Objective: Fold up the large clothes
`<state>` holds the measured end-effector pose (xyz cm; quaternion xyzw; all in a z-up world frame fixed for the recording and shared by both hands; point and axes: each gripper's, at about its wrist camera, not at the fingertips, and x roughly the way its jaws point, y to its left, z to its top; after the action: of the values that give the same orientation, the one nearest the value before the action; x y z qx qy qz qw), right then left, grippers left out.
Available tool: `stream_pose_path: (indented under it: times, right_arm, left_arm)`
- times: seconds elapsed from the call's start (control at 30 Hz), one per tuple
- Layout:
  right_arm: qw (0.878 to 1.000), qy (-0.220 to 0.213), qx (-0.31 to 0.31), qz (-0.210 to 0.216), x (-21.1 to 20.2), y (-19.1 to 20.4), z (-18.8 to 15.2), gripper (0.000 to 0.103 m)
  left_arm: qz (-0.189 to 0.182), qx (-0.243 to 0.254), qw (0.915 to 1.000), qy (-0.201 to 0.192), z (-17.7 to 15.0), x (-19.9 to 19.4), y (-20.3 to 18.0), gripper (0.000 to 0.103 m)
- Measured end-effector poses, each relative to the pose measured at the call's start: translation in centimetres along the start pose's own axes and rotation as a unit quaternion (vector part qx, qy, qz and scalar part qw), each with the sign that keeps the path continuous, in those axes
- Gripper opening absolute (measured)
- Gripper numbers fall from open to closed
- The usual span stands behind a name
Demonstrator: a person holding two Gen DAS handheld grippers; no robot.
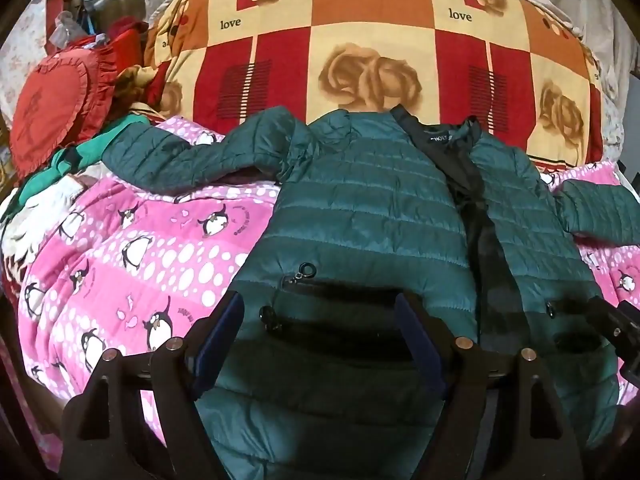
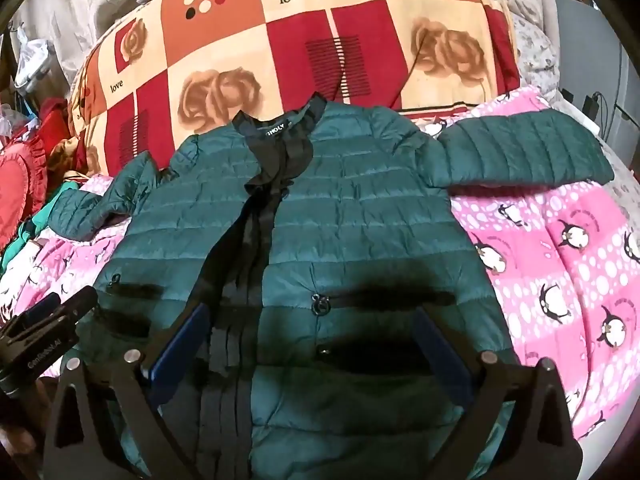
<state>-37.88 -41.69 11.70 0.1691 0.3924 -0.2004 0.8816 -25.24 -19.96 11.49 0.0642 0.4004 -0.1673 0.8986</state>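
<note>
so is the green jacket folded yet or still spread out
Spread out: the green jacket lies flat on the pink penguin blanket, front up, both sleeves stretched sideways, no fold.

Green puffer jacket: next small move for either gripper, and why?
Probably reach the right gripper to the right-hand sleeve and fold it across the chest. The jacket lies flat, front up, both sleeves spread, on the pink penguin blanket; both grippers, left gripper included, hover open and empty above its hem.

We see a dark teal quilted puffer jacket [image 1: 372, 208] [image 2: 328, 216] lying flat, front up, collar at the far end and hem nearest us. Its black front placket runs down the middle, both sleeves spread outward left and right, and zippered pockets sit near the hem.
</note>
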Motion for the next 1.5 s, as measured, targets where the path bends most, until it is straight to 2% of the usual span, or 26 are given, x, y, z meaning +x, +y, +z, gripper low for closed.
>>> stream_pose_path:
  times: [0.17,0.37,0.63,0.8,0.97,1.2,1.5]
  right_arm:
    - [1.000,-0.001,-0.006,-0.004,0.2,0.6,-0.3,0.103]
    - [1.000,0.002,0.002,-0.004,0.8,-0.5,1.4,0.103]
    - [1.000,-0.009,0.006,-0.012,1.0,0.0,0.6,0.103]
    - [1.000,-0.001,0.007,-0.012,1.1,0.0,0.7,0.103]
    - [1.000,-0.007,0.012,-0.005,1.2,0.0,1.0,0.103]
    - [0.998,-0.016,0.048,0.040,1.5,0.1,1.9,0.103]
    - [0.999,-0.023,0.031,0.025,1.8,0.6,2.4,0.103]
  left_arm:
    - [-0.003,-0.003,1.0000,-0.001,0.2,0.1,-0.1,0.049]
    - [-0.004,0.005,1.0000,0.004,-0.2,0.4,-0.8,0.049]
    - [-0.011,0.008,0.9999,0.000,-0.4,0.4,-1.2,0.049]
    - [-0.017,0.013,0.9998,0.000,-0.2,0.3,-1.5,0.049]
    - [-0.014,0.023,0.9996,-0.007,0.1,0.0,-1.9,0.049]
    - [-0.020,0.025,0.9995,-0.005,0.3,0.3,-2.0,0.049]
    - [-0.017,0.017,0.9997,-0.009,0.5,0.5,-1.8,0.049]
